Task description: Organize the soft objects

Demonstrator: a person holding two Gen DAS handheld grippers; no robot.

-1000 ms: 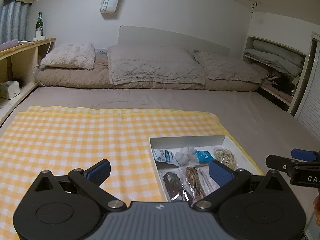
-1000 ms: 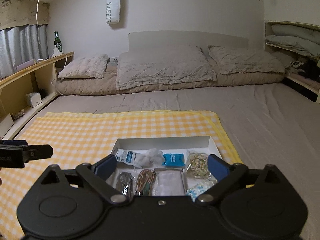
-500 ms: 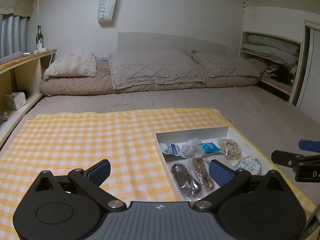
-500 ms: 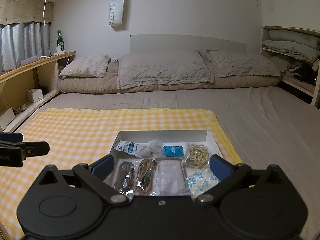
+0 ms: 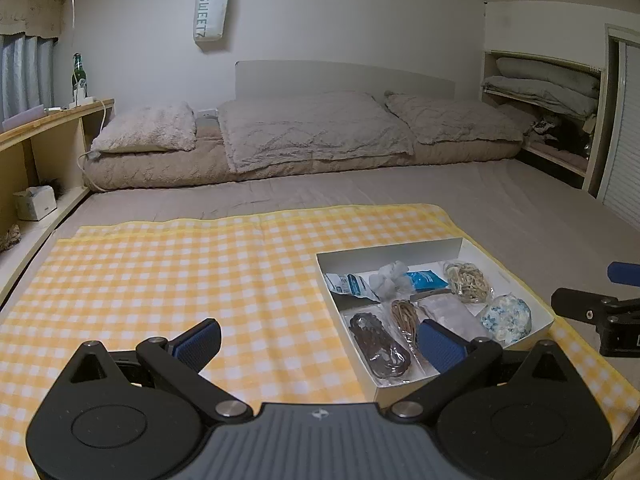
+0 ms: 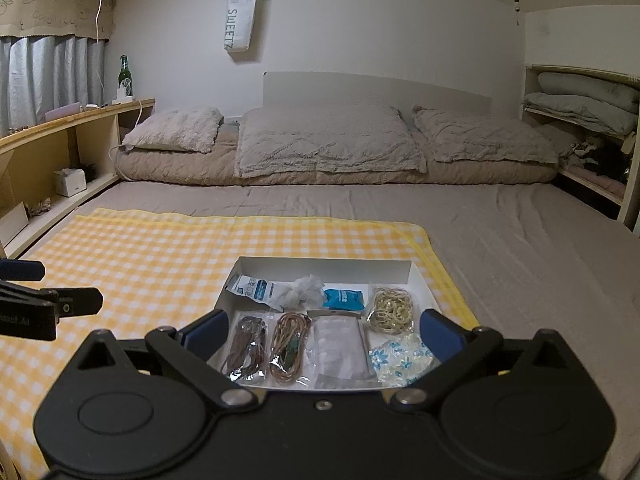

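Observation:
A shallow white box [image 6: 332, 269] [image 5: 400, 250] sits on the right part of a yellow checked cloth [image 5: 180, 272] [image 6: 160, 256]. It holds bagged soft items: dark cord [image 6: 246, 346], brown cord [image 6: 290, 340], a clear flat pouch [image 6: 340, 344], rubber bands [image 6: 390, 308] [image 5: 466, 282], a blue-flowered bundle [image 6: 400, 358] [image 5: 506, 316], a blue packet [image 6: 344, 298] and a white wad [image 6: 298, 294]. My right gripper [image 6: 322, 334] hovers open above the box's near edge. My left gripper [image 5: 320, 338] is open over the cloth, its right finger above the box's left side. Neither holds anything.
Grey bedding stretches beyond the cloth to pillows [image 6: 328, 144] at the wall. A wooden shelf [image 6: 60, 136] with a green bottle [image 6: 125, 72] runs along the left. Folded bedding fills a shelf [image 6: 580, 100] at the right. A paper bag [image 6: 240, 20] hangs on the wall.
Both grippers have lifted and drawn back a little, so the box sits more fully in view. The left view has levelled out from its tilt. Both stay open.

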